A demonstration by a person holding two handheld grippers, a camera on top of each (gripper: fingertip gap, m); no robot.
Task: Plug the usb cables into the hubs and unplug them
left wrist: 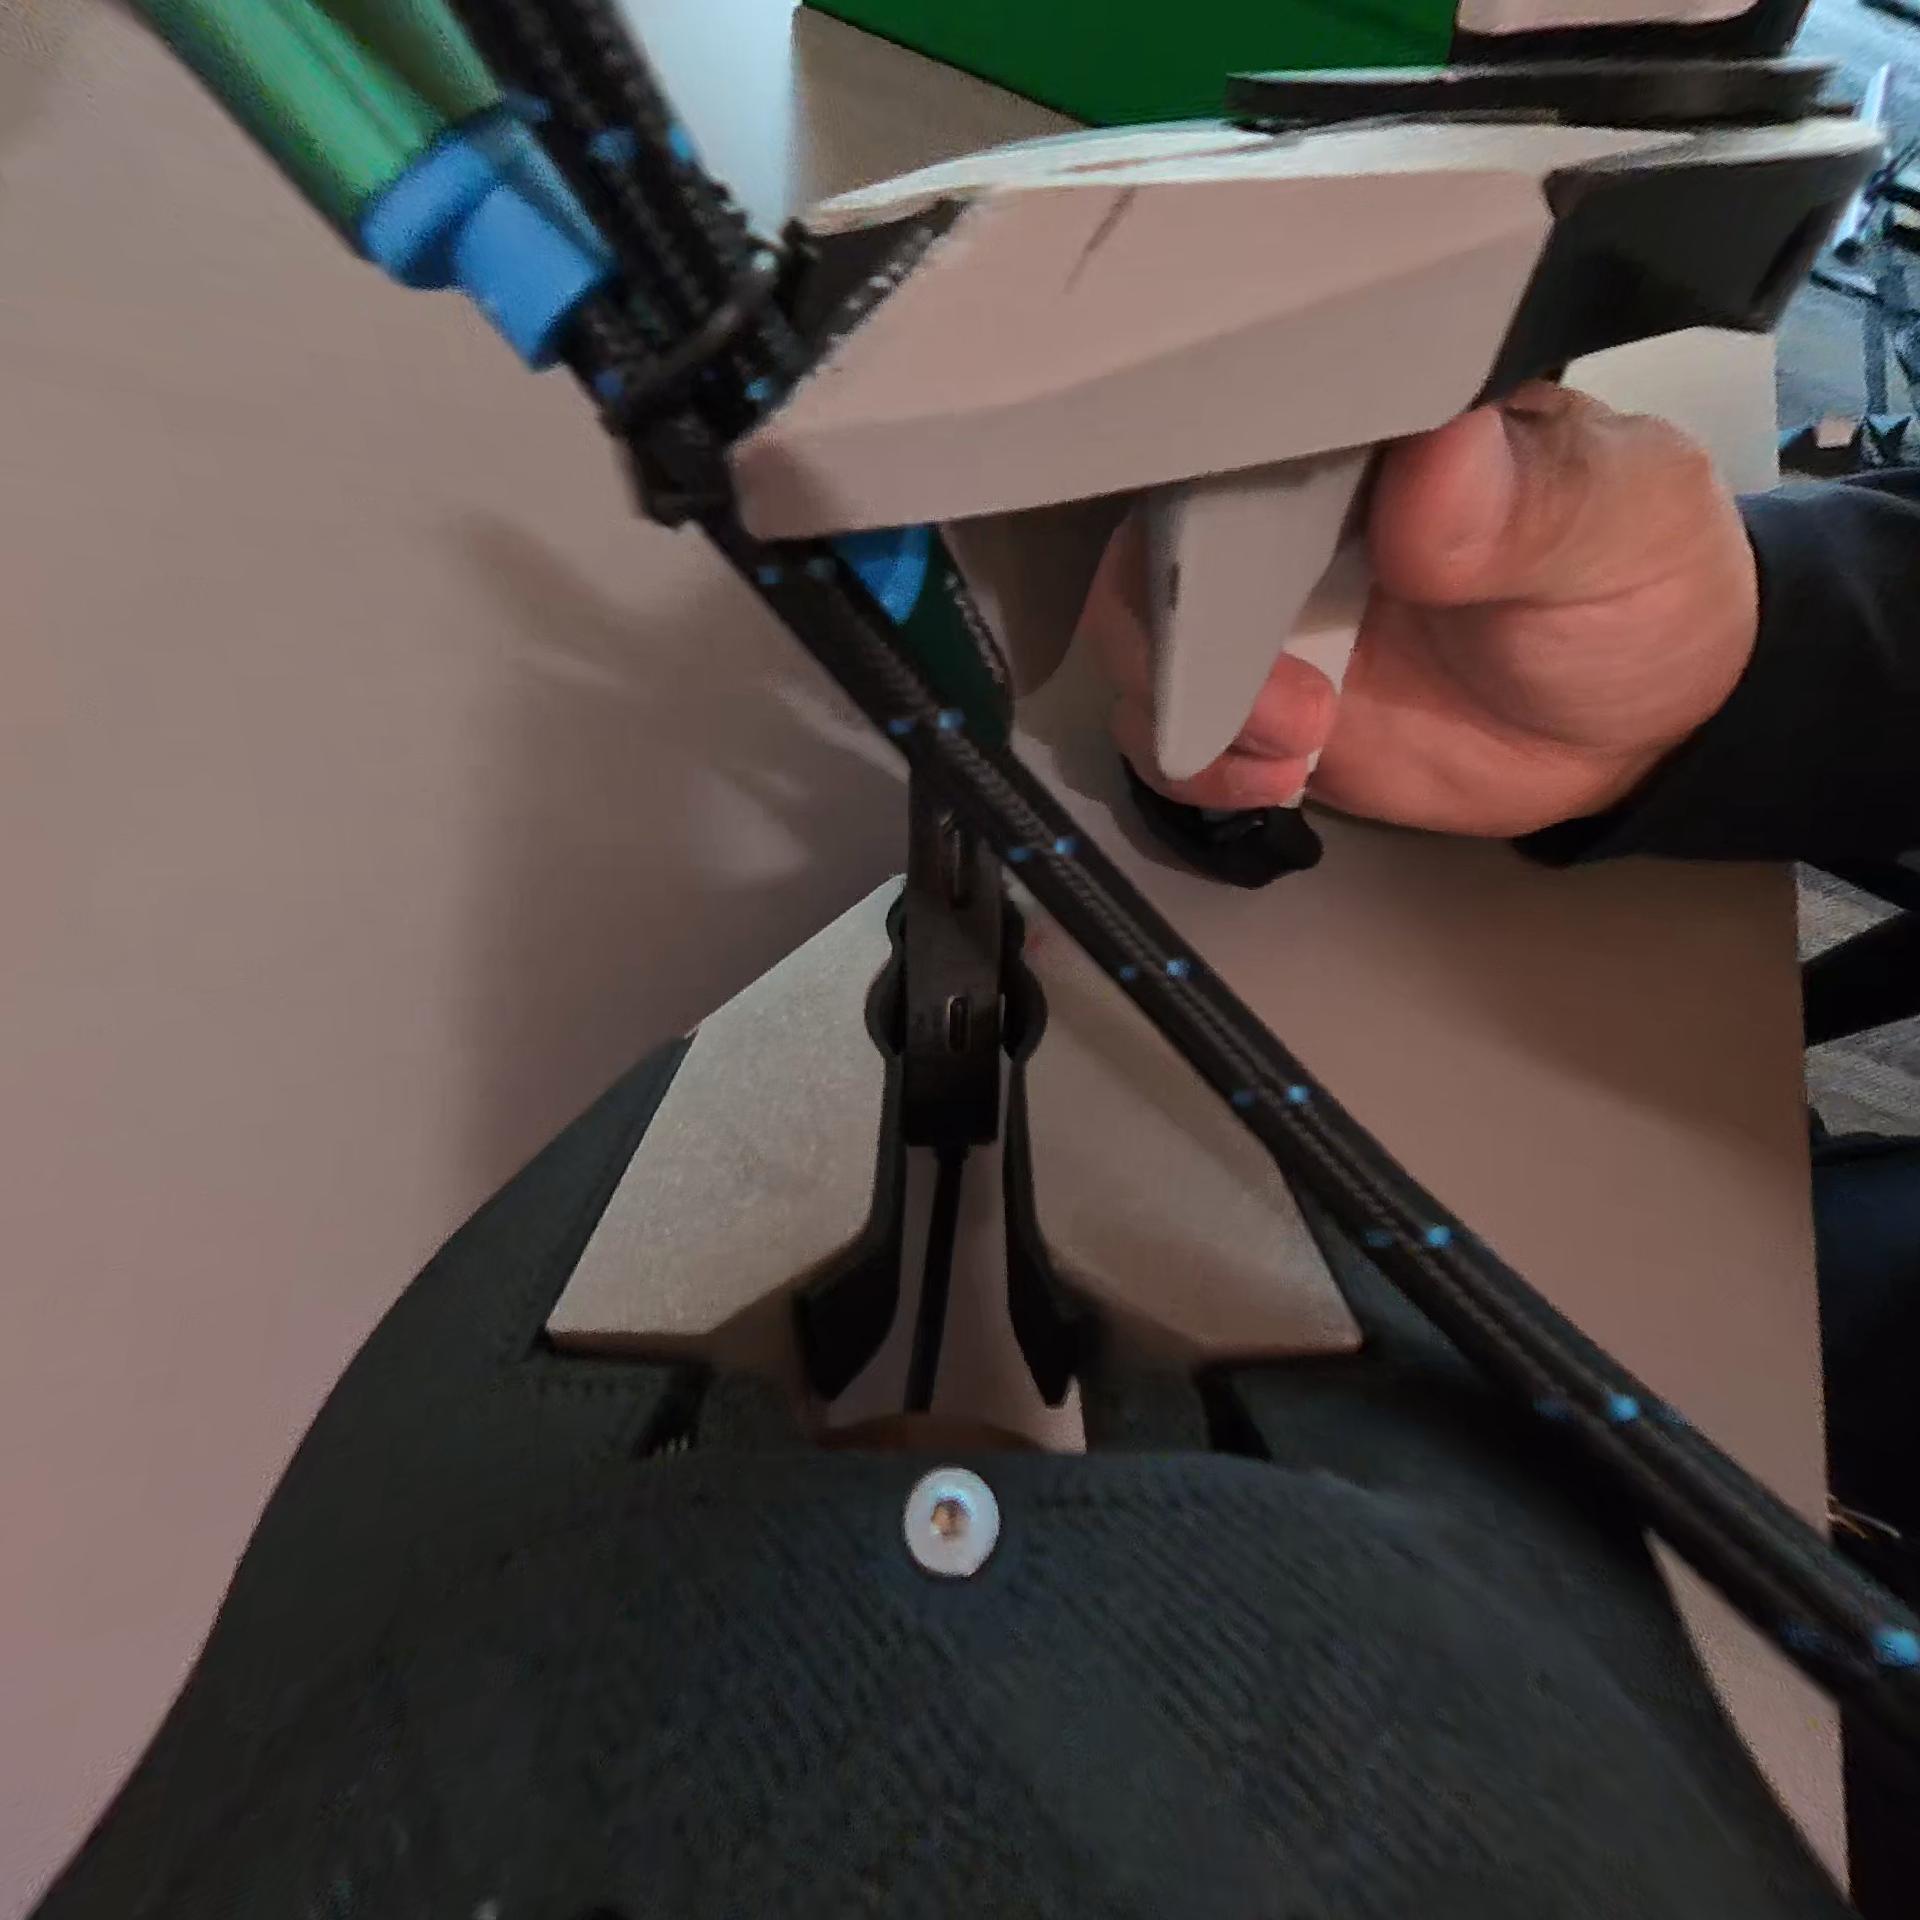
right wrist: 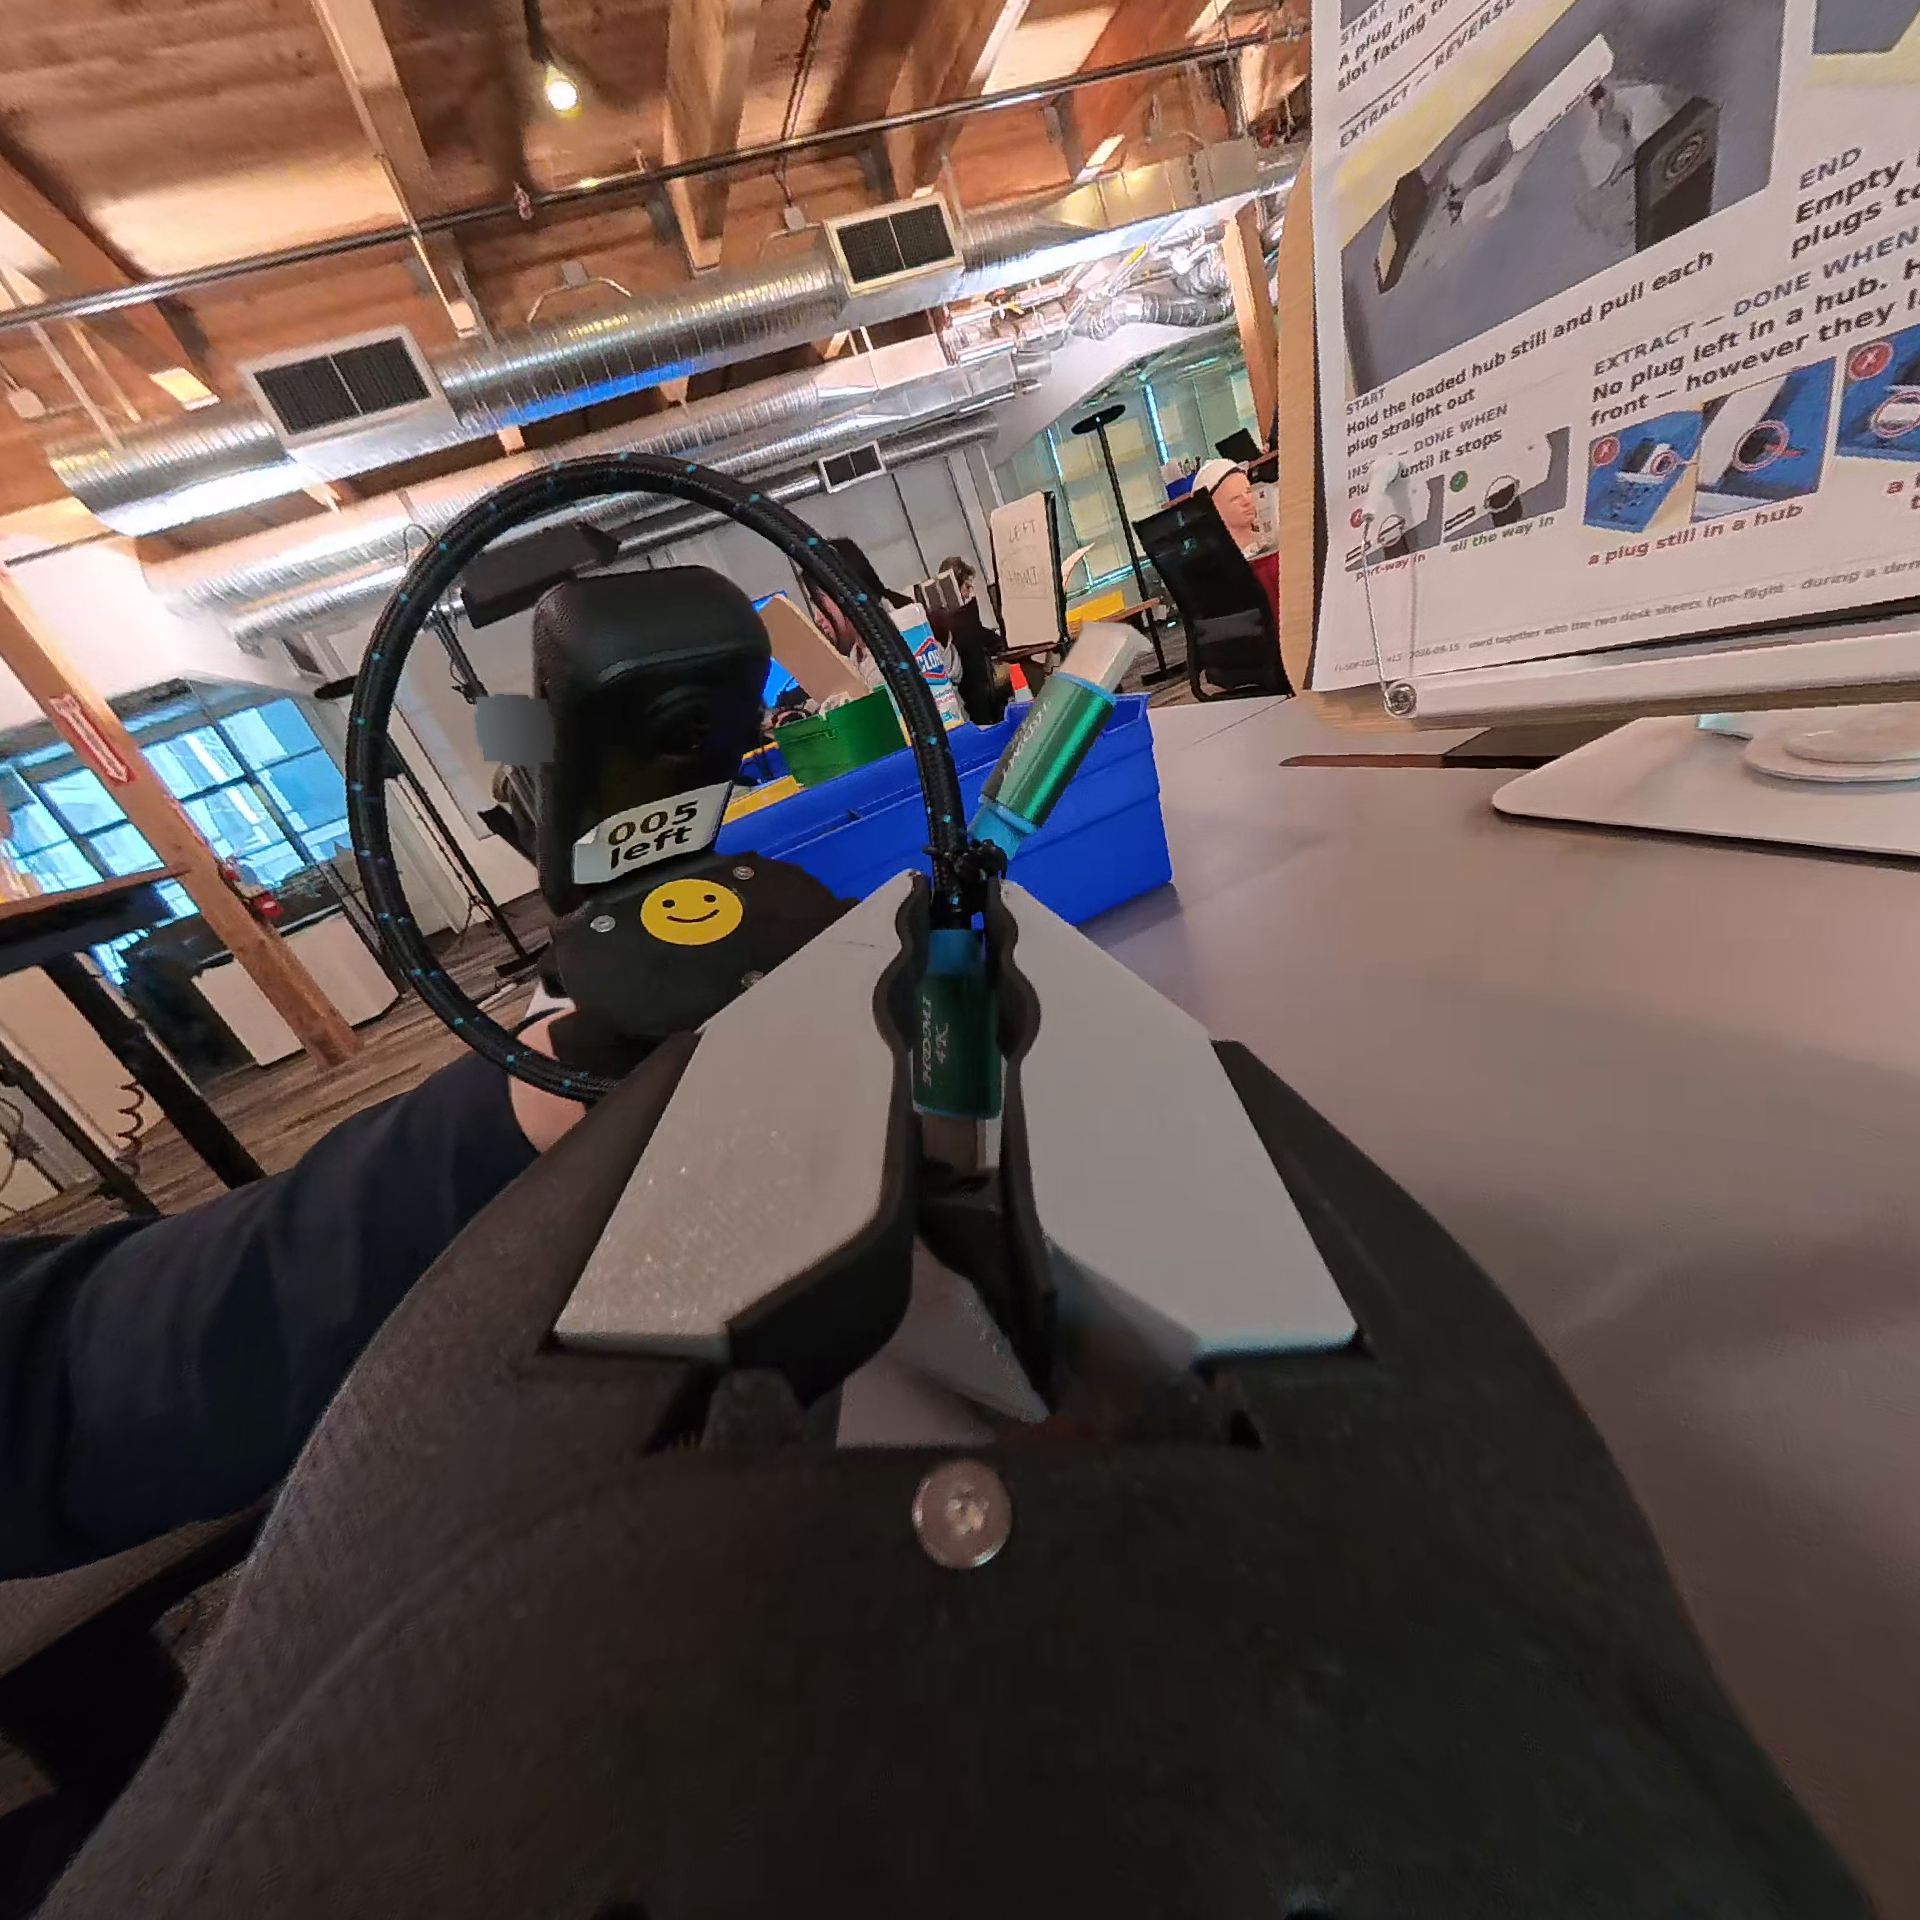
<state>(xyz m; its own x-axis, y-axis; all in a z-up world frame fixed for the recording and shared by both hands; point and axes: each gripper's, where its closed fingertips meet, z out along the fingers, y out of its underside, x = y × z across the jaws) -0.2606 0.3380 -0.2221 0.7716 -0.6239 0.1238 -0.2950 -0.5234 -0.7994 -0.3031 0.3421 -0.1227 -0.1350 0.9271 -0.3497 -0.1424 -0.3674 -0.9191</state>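
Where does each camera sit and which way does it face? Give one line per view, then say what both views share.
Left wrist view: sits on the left gripper, looking along its fingers at the table; the right gripper and the hand holding it show ahead.
Right wrist view: sits on the right gripper, facing the room over a blue bin; a dark sleeve shows.
Shared: the braided black cable, each gripper, the table.
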